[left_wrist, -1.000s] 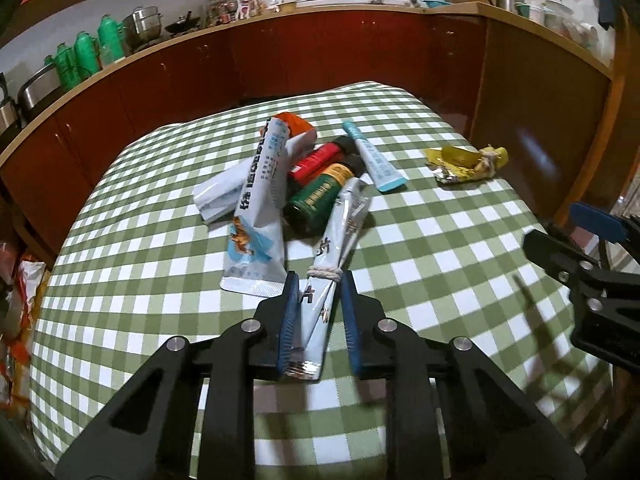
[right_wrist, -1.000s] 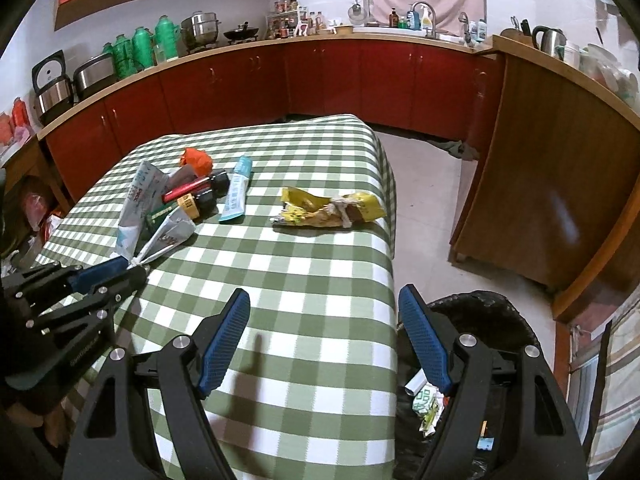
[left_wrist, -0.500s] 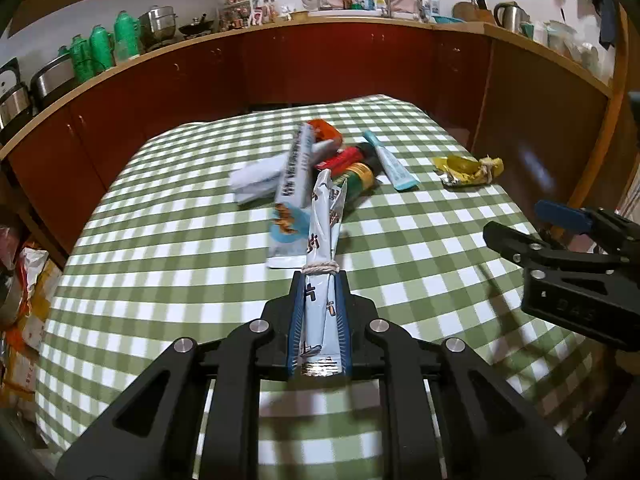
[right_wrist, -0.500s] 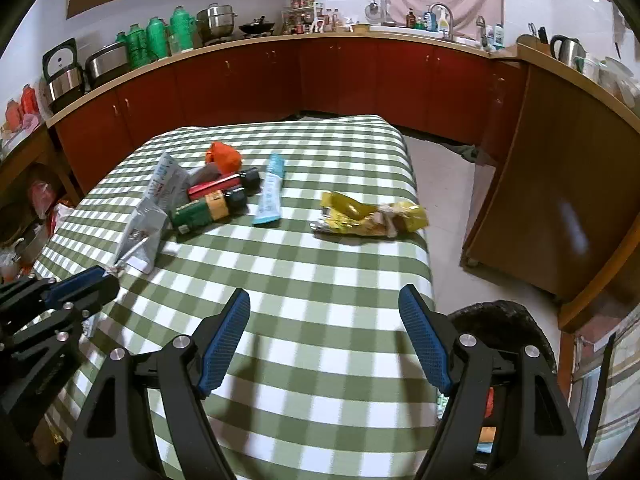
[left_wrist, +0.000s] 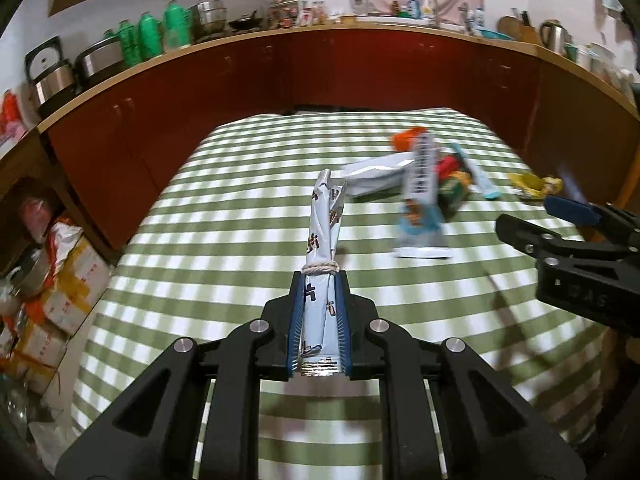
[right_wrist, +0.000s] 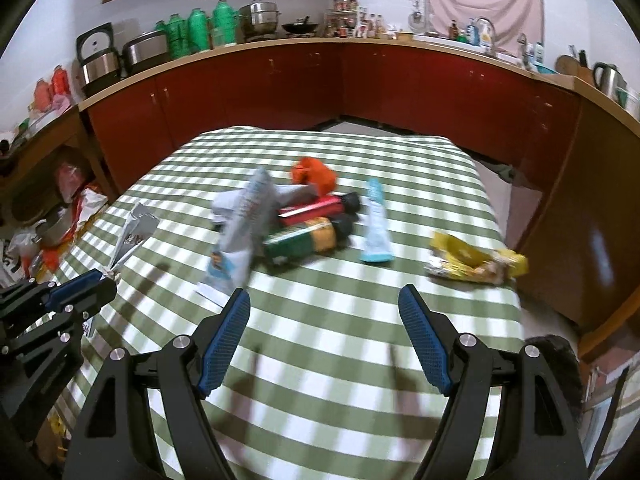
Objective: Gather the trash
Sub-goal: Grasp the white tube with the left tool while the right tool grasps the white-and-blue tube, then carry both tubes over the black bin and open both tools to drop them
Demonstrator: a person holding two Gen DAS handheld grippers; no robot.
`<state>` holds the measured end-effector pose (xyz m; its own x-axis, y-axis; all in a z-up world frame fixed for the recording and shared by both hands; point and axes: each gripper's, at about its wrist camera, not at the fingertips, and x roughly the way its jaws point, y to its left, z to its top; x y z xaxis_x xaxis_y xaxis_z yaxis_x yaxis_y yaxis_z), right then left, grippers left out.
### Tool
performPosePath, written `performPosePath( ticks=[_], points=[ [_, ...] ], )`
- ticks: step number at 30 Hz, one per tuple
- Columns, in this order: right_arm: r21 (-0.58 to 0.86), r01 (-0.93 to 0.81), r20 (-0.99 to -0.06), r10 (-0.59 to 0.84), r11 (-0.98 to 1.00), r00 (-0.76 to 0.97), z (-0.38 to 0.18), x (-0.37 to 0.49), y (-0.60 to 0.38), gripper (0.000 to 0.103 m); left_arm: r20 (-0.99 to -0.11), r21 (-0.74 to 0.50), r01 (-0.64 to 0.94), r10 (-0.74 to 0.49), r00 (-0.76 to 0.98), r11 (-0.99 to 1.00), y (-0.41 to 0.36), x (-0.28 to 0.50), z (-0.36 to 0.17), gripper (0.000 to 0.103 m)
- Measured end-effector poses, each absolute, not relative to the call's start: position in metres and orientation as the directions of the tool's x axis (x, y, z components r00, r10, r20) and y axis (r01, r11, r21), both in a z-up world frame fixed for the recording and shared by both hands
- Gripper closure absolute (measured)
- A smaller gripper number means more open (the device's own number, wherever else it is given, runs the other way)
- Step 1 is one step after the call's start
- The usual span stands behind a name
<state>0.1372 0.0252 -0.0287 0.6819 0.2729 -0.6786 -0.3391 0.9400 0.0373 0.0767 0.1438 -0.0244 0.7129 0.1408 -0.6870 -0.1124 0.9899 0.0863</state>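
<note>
1. My left claw [left_wrist: 319, 328] is clamped on the tied silver wrapper [left_wrist: 322, 236], whose long axis runs straight out along the fingers, above the checked surface [left_wrist: 224, 216].
2. My right claw [right_wrist: 324, 338] gapes wide and empty.
3. Taking the green bottle [right_wrist: 306, 240] as landmark: the trash pile sits around it, the yellow wrapper [right_wrist: 474, 260] well right of it, and my right claw is the nearer one.

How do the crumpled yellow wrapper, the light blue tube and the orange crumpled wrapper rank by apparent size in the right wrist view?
1. Crumpled yellow wrapper, the longest.
2. Light blue tube, close behind; it lies lengthwise away from the camera, so this order is unsure.
3. Orange crumpled wrapper, the smallest, though farthest away.
</note>
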Motion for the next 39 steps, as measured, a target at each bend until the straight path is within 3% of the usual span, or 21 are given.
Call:
performPosePath(
  ticks=[13,16,22,23,25,27,39],
  points=[
    [0.029,-0.385,-0.736,0.281,0.922,0.616,-0.041,0.154,0.079,0.029,-0.701,0.078,-0.263,0.240,0.672,0.962,0.222,0.073,-0.032,0.088],
    [0.024,-0.379,-0.750,0.268,0.925,0.605,-0.044,0.157,0.084,0.035,-0.702,0.071,-0.267,0.238,0.671,0.961,0.232,0.073,-0.035,0.088],
    [0.043,-0.385,-0.764,0.279,0.922,0.582,-0.047,0.160,0.087,0.058,-0.705,0.055,-0.281,0.237,0.668,0.958,0.245,0.073,-0.039,0.088],
    [0.050,-0.394,-0.763,0.289,0.918,0.578,-0.046,0.159,0.088,0.067,-0.707,0.053,-0.284,0.237,0.667,0.957,0.246,0.073,-0.040,0.088],
    [0.038,-0.396,-0.760,0.284,0.917,0.584,-0.045,0.158,0.090,0.067,-0.709,0.045,-0.288,0.233,0.665,0.957,0.250,0.071,-0.042,0.088],
    [0.053,-0.408,-0.758,0.303,0.911,0.578,-0.045,0.157,0.090,0.086,-0.709,0.046,-0.290,0.236,0.665,0.956,0.250,0.071,-0.042,0.088],
    [0.047,-0.423,-0.727,0.322,0.905,0.606,-0.035,0.134,0.072,0.087,-0.708,0.046,-0.285,0.232,0.666,0.958,0.236,0.066,-0.040,0.088]
  ],
)
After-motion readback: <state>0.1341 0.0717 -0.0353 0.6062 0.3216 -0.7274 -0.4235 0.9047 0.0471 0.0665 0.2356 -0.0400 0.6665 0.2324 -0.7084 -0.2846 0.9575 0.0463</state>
